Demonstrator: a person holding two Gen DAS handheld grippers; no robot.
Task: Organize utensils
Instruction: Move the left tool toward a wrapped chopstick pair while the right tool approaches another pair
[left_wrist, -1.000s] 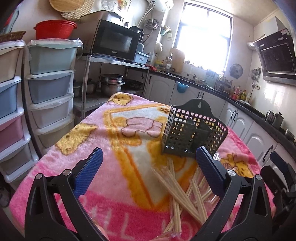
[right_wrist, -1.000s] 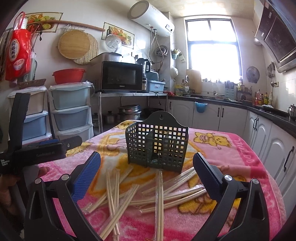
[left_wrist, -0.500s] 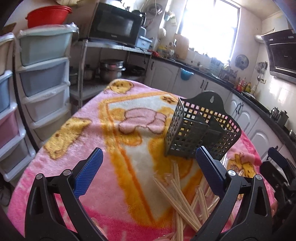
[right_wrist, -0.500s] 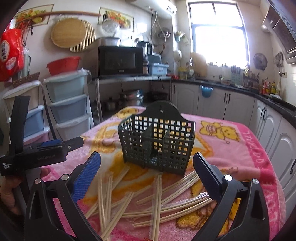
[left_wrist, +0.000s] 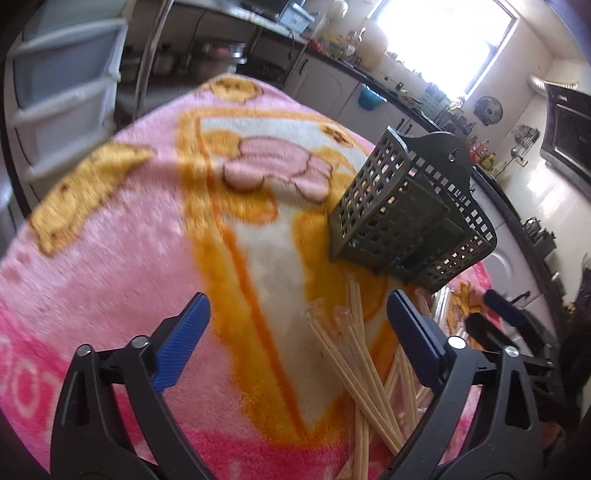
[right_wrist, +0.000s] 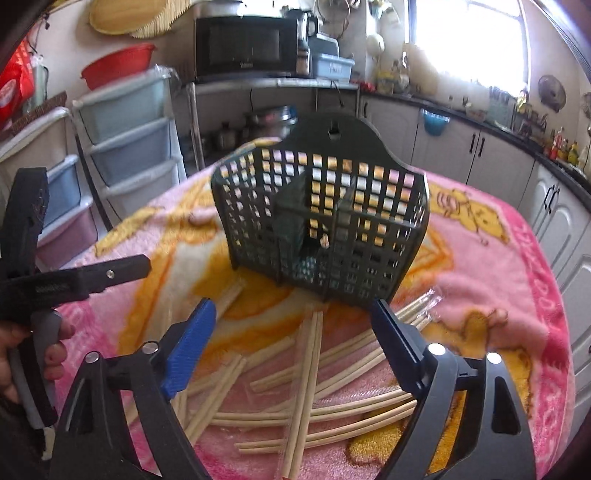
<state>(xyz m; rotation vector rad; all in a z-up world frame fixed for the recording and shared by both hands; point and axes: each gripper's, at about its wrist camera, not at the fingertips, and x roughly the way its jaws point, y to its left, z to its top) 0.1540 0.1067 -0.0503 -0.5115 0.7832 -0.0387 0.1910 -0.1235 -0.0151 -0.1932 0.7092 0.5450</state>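
Observation:
A dark green slotted utensil basket (right_wrist: 325, 229) (left_wrist: 410, 218) stands on the pink cartoon blanket (left_wrist: 122, 229), divided into compartments. Several pairs of wooden chopsticks (right_wrist: 310, 373) (left_wrist: 354, 358), some in clear wrappers, lie scattered in front of it. My left gripper (left_wrist: 297, 317) hovers over the blanket left of the chopstick pile, jaws closing with nothing between them. My right gripper (right_wrist: 293, 325) hangs above the chopsticks just in front of the basket, jaws closing too, pads touching nothing. In the right wrist view the left gripper's body (right_wrist: 55, 284) shows at the left, held by a hand (right_wrist: 22, 354).
Stacked plastic drawers (right_wrist: 125, 136) and a metal rack with a microwave (right_wrist: 247, 46) and pots stand beyond the table's far left. White cabinets under a dark counter (right_wrist: 491, 151) run along the right. The blanket's edge (right_wrist: 554, 295) drops off at the right.
Both grippers have moved forward and tipped downward toward the table, so basket and chopsticks loom larger. Both pairs of jaws stand slightly narrower than before.

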